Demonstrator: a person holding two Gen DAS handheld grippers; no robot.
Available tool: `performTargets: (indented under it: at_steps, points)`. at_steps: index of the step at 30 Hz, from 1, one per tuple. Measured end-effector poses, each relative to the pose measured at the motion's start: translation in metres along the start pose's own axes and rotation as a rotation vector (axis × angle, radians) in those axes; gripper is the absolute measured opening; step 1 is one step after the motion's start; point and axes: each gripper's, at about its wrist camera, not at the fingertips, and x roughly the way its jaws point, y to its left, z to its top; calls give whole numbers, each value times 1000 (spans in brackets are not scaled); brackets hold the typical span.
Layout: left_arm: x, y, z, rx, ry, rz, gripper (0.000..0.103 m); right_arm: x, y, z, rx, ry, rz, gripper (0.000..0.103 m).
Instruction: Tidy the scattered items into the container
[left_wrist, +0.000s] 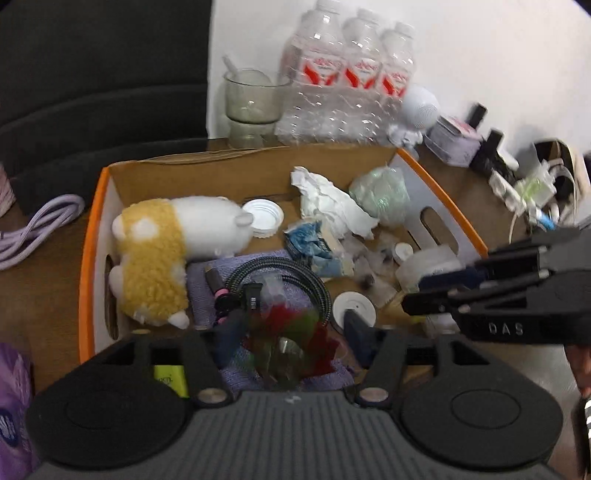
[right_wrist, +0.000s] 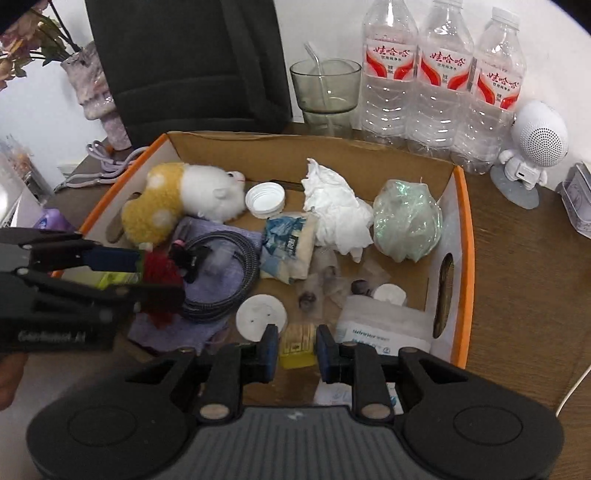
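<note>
The left gripper (left_wrist: 291, 332) is standing apart over a red trinket (right_wrist: 160, 273), light and soft. The right gripper (right_wrist: 295, 350) is straddling a yellow packet (right_wrist: 297, 345) near the box (right_wrist: 467, 258) front edge, grip uncertain.

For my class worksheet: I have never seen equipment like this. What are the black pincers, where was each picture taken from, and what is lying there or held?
No robot: a person holds a two-finger gripper in each hand, each with a wide-angle camera looking along its fingers. One picture comes from the left gripper, the other from the right gripper. Both hover over a cardboard box on a brown table, containing a plush toy, a white cap, crumpled tissue and a coiled cable. Water bottles stand behind. The left jaws stand open around a blurred red and green item. A small yellow item sits between the right jaws; whether it is pinched I cannot tell.
</note>
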Motion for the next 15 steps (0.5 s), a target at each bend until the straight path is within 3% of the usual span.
performTargets:
  at_steps: [2,6,8,12,15]
  points:
    - [-7,1,3,5,-10,7,69,-5,-7,4,38,-14,22,42]
    - [-22,3,14,-40,-24,33,70,-25,-19,13,111,-61,54,42]
    - [-34,6,18,-63,-44,44,78,-34,-23,19,132,-73,80,42]
    - [-49,10,28,-119,-43,97,83,-46,-26,28,170,-61,104,44]
    - [-59,8,33,-144,-75,171,91,-57,-24,30,179,-70,97,52]
